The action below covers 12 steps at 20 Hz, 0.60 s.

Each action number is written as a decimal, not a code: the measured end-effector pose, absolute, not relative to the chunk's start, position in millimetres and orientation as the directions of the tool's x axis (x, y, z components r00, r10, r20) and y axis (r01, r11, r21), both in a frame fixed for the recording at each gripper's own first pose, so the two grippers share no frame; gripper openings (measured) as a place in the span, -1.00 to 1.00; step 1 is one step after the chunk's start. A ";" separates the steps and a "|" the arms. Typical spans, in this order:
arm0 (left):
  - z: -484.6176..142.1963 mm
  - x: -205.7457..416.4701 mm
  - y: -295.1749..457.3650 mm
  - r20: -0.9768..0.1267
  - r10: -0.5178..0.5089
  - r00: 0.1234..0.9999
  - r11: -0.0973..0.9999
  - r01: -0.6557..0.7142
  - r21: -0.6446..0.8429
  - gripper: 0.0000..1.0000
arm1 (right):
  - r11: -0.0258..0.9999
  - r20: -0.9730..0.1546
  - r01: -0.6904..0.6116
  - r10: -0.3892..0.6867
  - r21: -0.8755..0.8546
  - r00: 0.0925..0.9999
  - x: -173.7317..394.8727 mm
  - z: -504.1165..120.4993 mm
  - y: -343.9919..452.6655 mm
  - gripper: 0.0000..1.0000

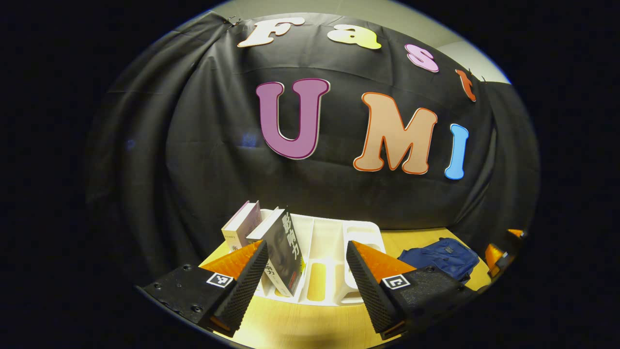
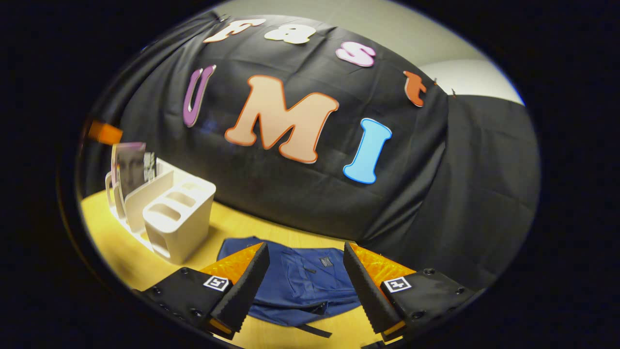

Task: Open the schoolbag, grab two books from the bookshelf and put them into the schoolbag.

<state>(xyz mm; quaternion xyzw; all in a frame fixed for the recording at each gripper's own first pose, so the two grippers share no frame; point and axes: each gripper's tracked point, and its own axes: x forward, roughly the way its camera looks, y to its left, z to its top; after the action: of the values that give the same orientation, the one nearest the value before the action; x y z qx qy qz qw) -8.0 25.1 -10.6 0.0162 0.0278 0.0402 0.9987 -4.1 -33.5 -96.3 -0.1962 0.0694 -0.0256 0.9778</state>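
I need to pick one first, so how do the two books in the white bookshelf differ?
The dark-covered book stands nearer the left gripper, leaning, its black cover showing; the pale book sits behind it at the bookshelf's end, with a light cover. Both stand upright-ish in the bookshelf, untouched.

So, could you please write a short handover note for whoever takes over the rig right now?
Left claw: open, holding nothing, aimed at the white bookshelf.
Right claw: open, holding nothing, hovering over the blue schoolbag.
Things: two books stand at one end of the bookshelf, a dark book leaning and a pale book beside it. The schoolbag lies flat on the wooden table, beside the bookshelf.
Done: nothing visible; the schoolbag looks closed.
Left: open the schoolbag, take both books, put them in.
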 end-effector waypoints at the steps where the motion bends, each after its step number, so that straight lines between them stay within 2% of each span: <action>1: -10.0 -9.1 29.0 -0.054 0.091 0.994 0.995 -0.089 0.037 0.91 | 0.903 -0.142 0.012 -0.081 -0.429 0.987 -6.1 -110.9 -30.8 0.97; 7: -10.3 -16.7 47.5 -0.053 0.145 0.988 0.989 -0.143 0.047 0.91 | 0.717 -0.209 -0.036 -0.155 -0.696 0.966 -13.8 -188.9 -41.5 0.97; 9: -11.0 -17.0 49.9 -0.056 0.159 0.986 0.987 -0.157 0.046 0.90 | 0.648 -0.227 -0.074 -0.156 -0.758 0.961 -16.0 -211.1 -41.6 0.84; 10: -13.0 -17.8 53.3 -0.058 0.167 0.984 0.985 -0.165 0.046 0.91 | 0.614 -0.227 -0.089 -0.151 -0.784 0.962 -16.5 -219.3 -40.3 0.84; 11: -12.7 -19.2 55.8 -0.059 0.175 0.983 0.984 -0.172 0.046 0.91 | 0.584 -0.220 -0.094 -0.149 -0.806 0.964 -15.2 -223.8 -39.6 0.97; 12: -12.9 -23.4 60.3 -0.058 0.181 0.982 0.983 -0.179 0.046 0.91 | 0.560 -0.218 -0.103 -0.144 -0.822 0.965 -13.6 -227.7 -39.5 0.97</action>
<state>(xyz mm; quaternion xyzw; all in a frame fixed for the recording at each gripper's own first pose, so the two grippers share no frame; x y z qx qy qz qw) -23.4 60.3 -12.9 0.0204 0.0312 0.0903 0.9952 -13.6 -39.5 -227.7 -0.4692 0.1314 -0.0118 0.8732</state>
